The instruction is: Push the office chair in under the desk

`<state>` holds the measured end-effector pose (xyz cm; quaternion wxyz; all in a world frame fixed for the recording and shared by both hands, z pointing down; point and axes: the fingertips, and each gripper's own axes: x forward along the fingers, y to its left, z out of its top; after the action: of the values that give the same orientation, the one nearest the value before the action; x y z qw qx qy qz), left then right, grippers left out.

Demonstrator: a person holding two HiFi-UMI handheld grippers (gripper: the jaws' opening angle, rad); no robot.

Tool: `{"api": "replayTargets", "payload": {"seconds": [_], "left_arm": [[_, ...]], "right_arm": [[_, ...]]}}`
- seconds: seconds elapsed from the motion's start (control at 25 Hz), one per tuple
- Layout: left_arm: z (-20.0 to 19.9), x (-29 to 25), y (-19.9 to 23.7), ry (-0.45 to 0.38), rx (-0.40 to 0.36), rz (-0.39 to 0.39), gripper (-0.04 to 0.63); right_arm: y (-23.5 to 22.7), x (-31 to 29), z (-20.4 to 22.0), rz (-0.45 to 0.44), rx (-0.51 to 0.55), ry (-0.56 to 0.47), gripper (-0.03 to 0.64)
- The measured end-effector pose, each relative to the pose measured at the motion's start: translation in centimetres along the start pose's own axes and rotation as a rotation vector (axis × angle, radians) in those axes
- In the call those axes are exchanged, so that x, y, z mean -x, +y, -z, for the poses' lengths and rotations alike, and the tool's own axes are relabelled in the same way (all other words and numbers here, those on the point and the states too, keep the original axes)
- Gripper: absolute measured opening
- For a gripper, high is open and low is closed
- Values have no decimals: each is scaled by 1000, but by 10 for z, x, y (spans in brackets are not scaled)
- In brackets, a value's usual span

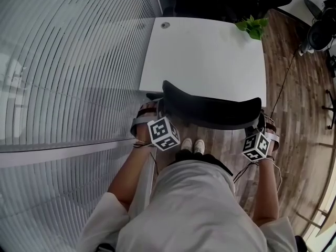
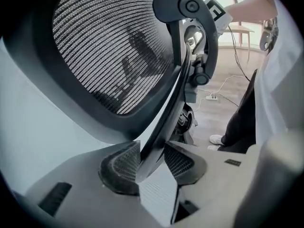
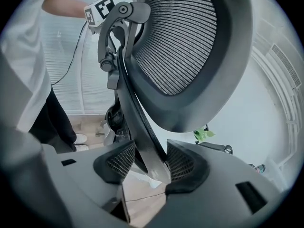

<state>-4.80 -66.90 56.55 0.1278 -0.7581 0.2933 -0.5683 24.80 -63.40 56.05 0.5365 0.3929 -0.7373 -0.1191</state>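
Your chair (image 1: 212, 109) stands at the near edge of the worktop (image 1: 205, 51), back toward you. Your left hand-held gripper (image 2: 152, 161) and right hand-held gripper (image 3: 145, 164) each clamp a stiff, slick edge strut of its backrest (image 2: 109, 46). The chair likely rolls freely but may swivel, so push evenly on both sides. No container shows, only a plant (image 1: 253, 26) at the worktop's far corner.

I have the office chair (image 1: 212, 109) just before the near edge of the desk (image 1: 205, 56). My left hand-held gripper (image 2: 151, 163) clamps the chair's back by the desk's near left corner, and my right hand-held gripper (image 3: 145, 163) clamps it by the near right corner. A plant (image 1: 253, 26) stands on the desk's far right corner.
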Motion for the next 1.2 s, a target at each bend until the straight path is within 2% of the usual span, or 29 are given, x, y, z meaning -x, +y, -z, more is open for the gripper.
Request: {"api": "replayTargets", "payload": {"seconds": [0.2,0.32,0.4,0.52,0.64,0.72,0.84,1.0,1.2], "left_arm": [[1,2,0,-20,-7,-14,164],[1,6,-4,-67,26,-9,171],[2,13,-6,-98,91,9,215],[-4,31,-6,-168,216,22,215],[-21,54,-5,-309,404,56,215],[-36,70,-6,-421,545,117,214],[-56,96,-7,-565,693,188,202],[-82,125,-8,-724,780,216,125],[-107,152,-31,-812,783,232,58]], "right_arm": [[0,1,-1,12,-19,-17,226],[0,8,-2,6,-89,-33,236],[-6,19,-9,30,-150,-59,242],[-16,43,-26,44,-298,-147,242],[-18,66,-47,10,-468,-269,238],[-15,80,-61,-15,-563,-348,224],[-9,101,-83,-49,-694,-457,185],[3,121,-113,-87,-771,-563,130],[21,142,-142,-131,-785,-644,52]]}}
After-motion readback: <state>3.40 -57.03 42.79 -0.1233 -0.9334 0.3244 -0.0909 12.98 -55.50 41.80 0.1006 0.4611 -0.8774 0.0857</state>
